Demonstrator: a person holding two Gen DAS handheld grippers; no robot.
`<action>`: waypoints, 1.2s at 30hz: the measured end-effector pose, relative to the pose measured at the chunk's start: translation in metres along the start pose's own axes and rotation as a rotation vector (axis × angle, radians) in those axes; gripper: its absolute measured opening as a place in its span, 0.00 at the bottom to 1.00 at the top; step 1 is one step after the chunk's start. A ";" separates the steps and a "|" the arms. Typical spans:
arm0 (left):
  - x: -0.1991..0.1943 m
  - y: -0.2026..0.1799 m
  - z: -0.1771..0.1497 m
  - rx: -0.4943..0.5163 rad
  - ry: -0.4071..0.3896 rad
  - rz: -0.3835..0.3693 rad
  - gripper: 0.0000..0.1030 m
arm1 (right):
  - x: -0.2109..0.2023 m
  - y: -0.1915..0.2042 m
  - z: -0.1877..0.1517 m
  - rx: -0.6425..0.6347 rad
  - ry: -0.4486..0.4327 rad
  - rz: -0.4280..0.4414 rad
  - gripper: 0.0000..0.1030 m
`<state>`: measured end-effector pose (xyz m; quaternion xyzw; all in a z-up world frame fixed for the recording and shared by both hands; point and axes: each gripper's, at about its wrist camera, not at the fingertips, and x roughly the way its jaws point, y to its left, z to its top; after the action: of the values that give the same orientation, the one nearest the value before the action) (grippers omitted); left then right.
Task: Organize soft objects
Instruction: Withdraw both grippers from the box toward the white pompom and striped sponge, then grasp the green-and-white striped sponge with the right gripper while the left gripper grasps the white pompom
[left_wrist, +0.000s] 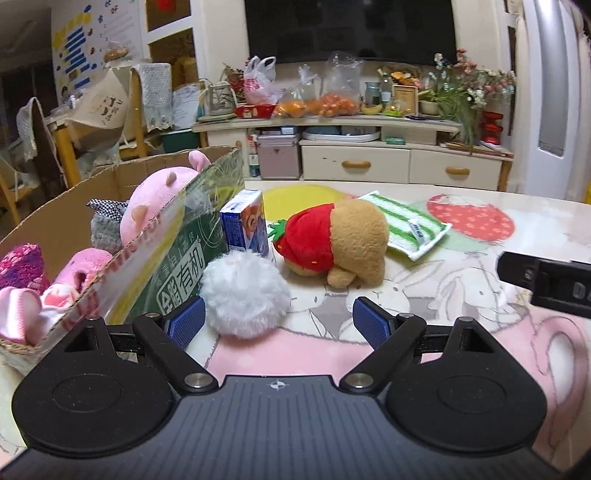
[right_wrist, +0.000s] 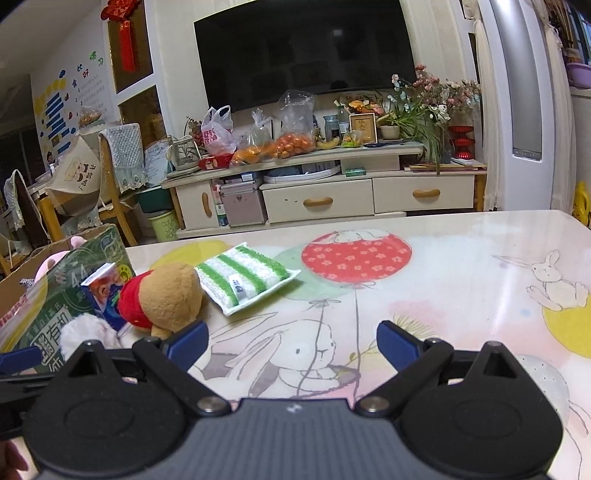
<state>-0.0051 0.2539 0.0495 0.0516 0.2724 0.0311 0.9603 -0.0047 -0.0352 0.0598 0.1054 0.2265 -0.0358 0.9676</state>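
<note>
— Pompom (left_wrist: 245, 293) first, I'd say. White fluffy ball, sitting on the surface (left_wrist: 461, 258) right up against the box (left_wrist: 177, 258), and it lies just ahead of the left gripper (left_wrist: 279, 319), a bit left of centre.

— How close?

— Its near side looks to be brushing the left gripper's left finger; I can't tell whether they truly touch. It's round, so no long axis to line up with. The left hand is plainly the nearer one.

— And the fingers?

— Spread wide on the left, nothing between them but printed cloth. The ball sits off toward one pad rather than in the middle, so I'd guess a small shift left is needed before closing.

— The right one?

— Right gripper (right_wrist: 291, 339) is also spread wide and empty, hovering over a rabbit drawing. The bear (left_wrist: 332, 245) in the strawberry hood lies face down ahead and to its left, long axis running across, hood toward the box. Behind it is a striped cloth (left_wrist: 404, 225), flat.

— What's in the box?

— Pink plush (left_wrist: 155, 199) and some knitted things already. A small carton (left_wrist: 245, 223) stands between box and bear; that looks stiff, not soft.
</note>
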 end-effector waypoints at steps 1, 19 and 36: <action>0.005 0.000 0.003 -0.009 0.004 0.013 1.00 | 0.002 -0.001 0.000 -0.002 0.001 0.001 0.94; 0.044 -0.016 0.017 0.018 0.022 -0.079 1.00 | 0.037 -0.009 0.006 -0.001 0.051 0.046 0.94; 0.048 -0.015 0.017 0.025 -0.030 -0.006 1.00 | 0.078 -0.001 0.016 -0.029 0.076 0.125 0.94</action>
<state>0.0454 0.2420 0.0373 0.0634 0.2587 0.0241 0.9636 0.0714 -0.0410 0.0388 0.1065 0.2567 0.0323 0.9601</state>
